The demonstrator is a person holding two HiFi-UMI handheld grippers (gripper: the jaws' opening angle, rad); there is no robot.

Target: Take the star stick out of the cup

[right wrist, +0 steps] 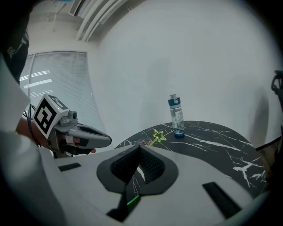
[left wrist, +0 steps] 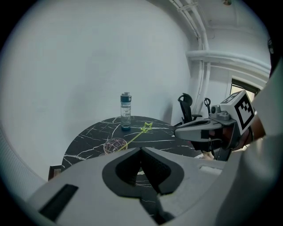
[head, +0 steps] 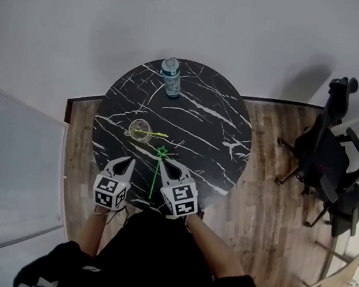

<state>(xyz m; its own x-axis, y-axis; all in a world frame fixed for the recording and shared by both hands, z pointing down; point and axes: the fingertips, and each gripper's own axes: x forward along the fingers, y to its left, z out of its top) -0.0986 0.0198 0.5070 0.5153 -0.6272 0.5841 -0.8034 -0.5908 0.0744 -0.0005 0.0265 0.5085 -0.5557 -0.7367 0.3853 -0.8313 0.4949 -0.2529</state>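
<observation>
The round black marble surface (head: pixel 201 123) carries a bottle (head: pixel 170 77) at its far edge and a cup (head: pixel 140 130) with a yellow stick (head: pixel 153 133) across it. Your right claw (head: pixel 169 165) is pinched on the star stick (head: pixel 156 175), already clear of the cup and just beside it. Your left claw (head: pixel 128 161) is closed and empty. The thin stick could pivot in that pinch, and its star might knock the cup.

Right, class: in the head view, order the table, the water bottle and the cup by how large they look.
1. table, by far
2. water bottle
3. cup, which looks only a little smaller than the bottle
</observation>
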